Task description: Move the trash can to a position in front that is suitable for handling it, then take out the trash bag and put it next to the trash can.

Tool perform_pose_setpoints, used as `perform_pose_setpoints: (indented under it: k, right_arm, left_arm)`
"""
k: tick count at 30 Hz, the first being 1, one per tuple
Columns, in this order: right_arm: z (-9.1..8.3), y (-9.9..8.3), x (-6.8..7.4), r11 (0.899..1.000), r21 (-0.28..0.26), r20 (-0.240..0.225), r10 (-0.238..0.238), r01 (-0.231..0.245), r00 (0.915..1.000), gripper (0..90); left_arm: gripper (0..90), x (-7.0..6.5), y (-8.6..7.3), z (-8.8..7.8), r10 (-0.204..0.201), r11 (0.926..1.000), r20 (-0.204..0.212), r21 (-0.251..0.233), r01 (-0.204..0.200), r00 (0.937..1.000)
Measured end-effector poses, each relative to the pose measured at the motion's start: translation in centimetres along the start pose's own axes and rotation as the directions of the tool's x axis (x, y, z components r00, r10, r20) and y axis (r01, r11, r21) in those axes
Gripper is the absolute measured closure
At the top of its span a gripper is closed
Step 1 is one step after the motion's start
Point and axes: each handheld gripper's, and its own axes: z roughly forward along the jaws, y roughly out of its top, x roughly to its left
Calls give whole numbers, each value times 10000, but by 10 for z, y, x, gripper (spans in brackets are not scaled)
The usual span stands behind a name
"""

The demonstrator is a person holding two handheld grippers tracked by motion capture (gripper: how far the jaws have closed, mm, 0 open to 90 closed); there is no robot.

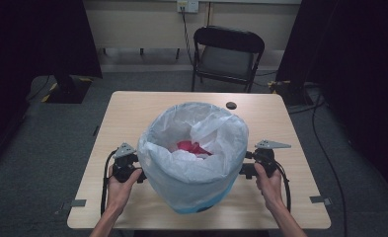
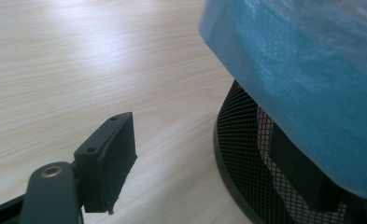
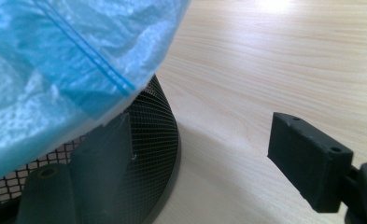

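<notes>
A black mesh bin [image 2: 246, 154] stands mid-table, lined with a pale blue-white plastic bag [image 1: 194, 148] whose rim folds down over the outside. Something red [image 1: 194, 147] lies inside the bag. My left gripper [image 1: 140, 173] sits at the bin's left side, low by the table. Its jaws are open: one is free over the wood, the other is tucked under the bag's overhang beside the mesh [image 2: 204, 172]. My right gripper [image 1: 245, 168] mirrors it at the bin's right side, also open, with one jaw against the mesh under the bag and the other clear [image 3: 204, 158].
The light wooden table [image 1: 132, 108] has a small dark disc [image 1: 231, 105] near its far edge. A black folding chair [image 1: 227, 54] stands beyond the table. Cables trail on the grey floor at the right.
</notes>
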Motion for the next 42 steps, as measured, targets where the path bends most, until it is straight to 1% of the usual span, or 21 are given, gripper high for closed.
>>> perform_pose_setpoints:
  k: [2, 4, 6, 8, 10, 12, 15, 16, 18, 22, 24, 25, 28, 29, 31, 32, 34, 36, 38, 39, 42]
  right_arm:
    - [-1, 0, -1, 10000, 65, 42, -7, 7, 10000, 204]
    - [-1, -2, -6, 9987, 506, 60, -69, 66, 10000, 195]
    - [-3, -1, -12, 9990, 440, 55, 86, -88, 9999, 206]
    - [-6, 1, -16, 9995, 210, 192, 217, -221, 9996, 213]
    - [-7, 3, -18, 9993, 203, 171, 304, -307, 9994, 216]
    - [-13, 9, -20, 9996, -9, 240, 267, -267, 9994, 270]
    - [-17, 14, -20, 9997, -149, 320, 195, -190, 9993, 303]
    - [-21, 16, -21, 9998, -202, 390, 78, -70, 9992, 355]
    - [-23, 16, -22, 9996, -247, 330, 164, -156, 9993, 362]
    - [-30, 16, -27, 9996, -191, 490, 228, -218, 9985, 435]
    - [-33, 17, -29, 9993, -269, 416, 274, -263, 9988, 468]
    - [-38, 20, -29, 9985, -485, 383, 283, -264, 9989, 507]
    - [-44, 28, -26, 9967, -783, 199, 206, -189, 9996, 557]
    - [-47, 32, -25, 9959, -897, 155, 145, -130, 9998, 557]
    - [-49, 35, -23, 9950, -991, 65, 98, -91, 9999, 557]
    - [-54, 43, -21, 9927, -1191, -117, 167, -180, 9998, 553]
    - [-58, 51, -19, 9899, -1398, -327, 169, -213, 9993, 553]
    - [-61, 59, -16, 9874, -1563, -410, 178, -240, 9990, 556]
    - [-62, 67, -13, 9859, -1663, -671, 86, -197, 9977, 572]
    - [-63, 70, -11, 9856, -1680, -711, 56, -176, 9975, 587]
    - [-64, 78, -7, 9847, -1743, -927, -85, -79, 9957, 595]
  left_arm:
    - [206, 2, 0, -2, -4, 10000, 31, -6, 4, 10000]
    - [206, 5, 2, -7, 63, 10000, 56, -38, -63, 10000]
    - [206, 12, 4, -13, -83, 9998, 32, -195, 83, 10000]
    - [206, 16, 7, -17, -77, 9997, -91, -249, 75, 9999]
    - [207, 17, 9, -19, -197, 9989, -46, -418, 195, 9998]
    - [211, 20, 15, -23, -24, 9989, -344, -477, 8, 9994]
    - [214, 24, 17, -24, -200, 9986, -291, -492, 185, 9994]
    - [291, 28, 17, -27, -251, 9986, -293, -480, 237, 9993]
    - [291, 30, 16, -28, -212, 9991, -328, -373, 199, 9992]
    - [306, 41, 10, -32, -207, 9998, -612, -26, 206, 9979]
    - [367, 46, 8, -37, -314, 9994, -594, -153, 306, 9977]
    - [372, 50, 10, -42, -552, 9978, -477, -396, 533, 9973]
    - [450, 51, 14, -48, -463, 9973, -538, -597, 431, 9975]
    - [461, 49, 21, -54, -467, 9955, -735, -852, 403, 9962]
    - [461, 47, 25, -58, -308, 9957, -707, -888, 245, 9970]
    - [461, 45, 29, -61, -221, 9955, -469, -935, 177, 9987]
    - [461, 36, 41, -72, -151, 9895, -95, -1438, 136, 9998]
    - [463, 33, 46, -75, -138, 9888, -35, -1485, 131, 9999]
    - [470, 28, 55, -78, 75, 9891, -50, -1472, -82, 10000]
    - [471, 24, 63, -78, 109, 9894, 127, -1449, -89, 9999]
    - [479, 20, 70, -78, 193, 9895, 89, -1432, -178, 9998]
